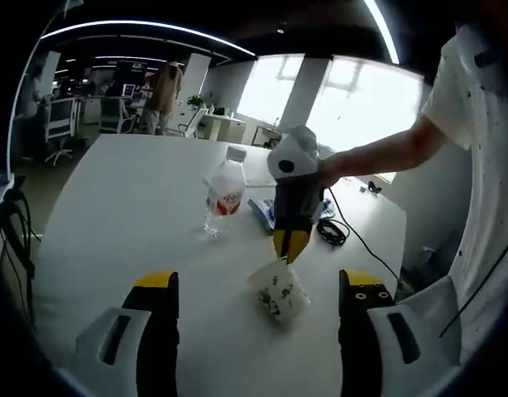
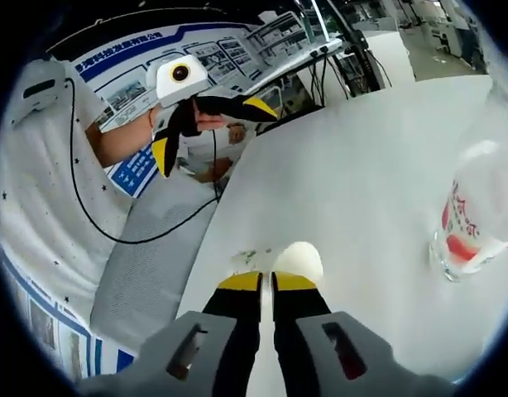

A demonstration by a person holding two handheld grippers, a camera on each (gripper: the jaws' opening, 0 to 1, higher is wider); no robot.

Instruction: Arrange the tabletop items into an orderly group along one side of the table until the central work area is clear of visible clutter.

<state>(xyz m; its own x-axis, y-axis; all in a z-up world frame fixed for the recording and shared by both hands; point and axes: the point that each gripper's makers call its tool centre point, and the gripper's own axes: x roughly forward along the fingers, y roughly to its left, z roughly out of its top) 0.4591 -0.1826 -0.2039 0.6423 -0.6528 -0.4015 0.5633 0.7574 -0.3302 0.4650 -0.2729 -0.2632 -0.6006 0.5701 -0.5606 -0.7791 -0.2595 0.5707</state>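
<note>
A small crumpled clear packet (image 1: 279,291) with dark specks lies on the white table (image 1: 138,207). My right gripper (image 1: 290,246) reaches in from the right, held by a hand, its yellow tips pointing down and pinched on the packet's top edge. In the right gripper view the same gripper (image 2: 266,283) is shut on the packet (image 2: 299,260). My left gripper (image 1: 258,285) is open, its jaws wide apart just in front of the packet and not touching it. It also appears in the right gripper view, where the left gripper (image 2: 211,131) is raised above the table edge.
A clear water bottle (image 1: 225,190) with a red label stands upright beyond the packet, and the bottle (image 2: 477,215) is close on the right. A blue item (image 1: 262,211) and a black cable (image 1: 333,231) lie near the far edge. Office desks and a person stand behind.
</note>
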